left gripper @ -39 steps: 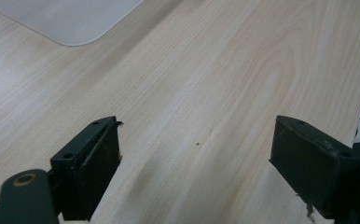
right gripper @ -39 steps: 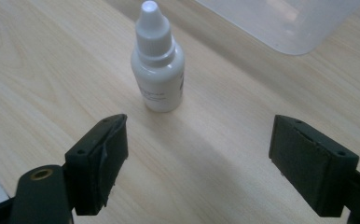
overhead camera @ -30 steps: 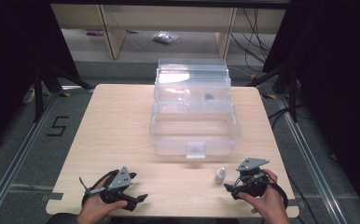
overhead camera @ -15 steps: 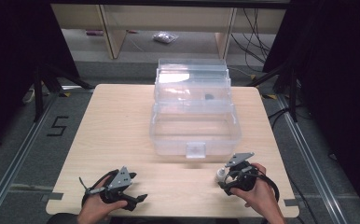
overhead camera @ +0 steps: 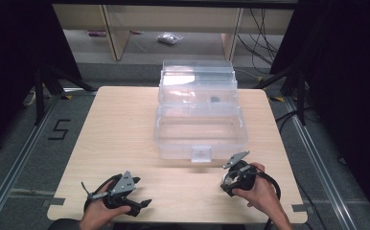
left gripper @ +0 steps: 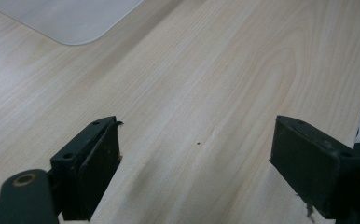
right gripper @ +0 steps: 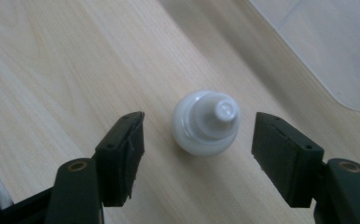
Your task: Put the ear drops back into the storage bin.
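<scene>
- the right gripper (overhead camera: 228, 181) is working at the near right of the wooden table (overhead camera: 125, 129), held in the person's right hand (overhead camera: 260, 194), just in front of the near right corner of the clear plastic box (overhead camera: 200, 129).
- in the right gripper view, the right gripper (right gripper: 199, 133) is pointing down at a small white bottle (right gripper: 206, 122), which is standing upright on the table with its cap facing the camera.
- the bottle is sitting between the two black jaws; a gap of bare wood is showing on each side of it, so the pads are not pressing on it.
- the jaws of the right gripper have just been closing around the bottle and are standing partly open, gripping nothing.
- a rounded corner of the clear plastic box (right gripper: 327, 51) is lying beyond the bottle at the upper right of the right gripper view, near the bottle but apart from it.
- the left gripper (overhead camera: 142, 205) is resting at the near left of the table in the person's left hand (overhead camera: 101, 213), well apart from the right gripper and from the box.
- in the left gripper view, the left gripper (left gripper: 194, 154) is standing with its jaws wide apart over bare table, with nothing between them.
- the clear plastic box is standing open at the middle of the table, its raised lid section on the far side and its latch facing the near edge.
</scene>
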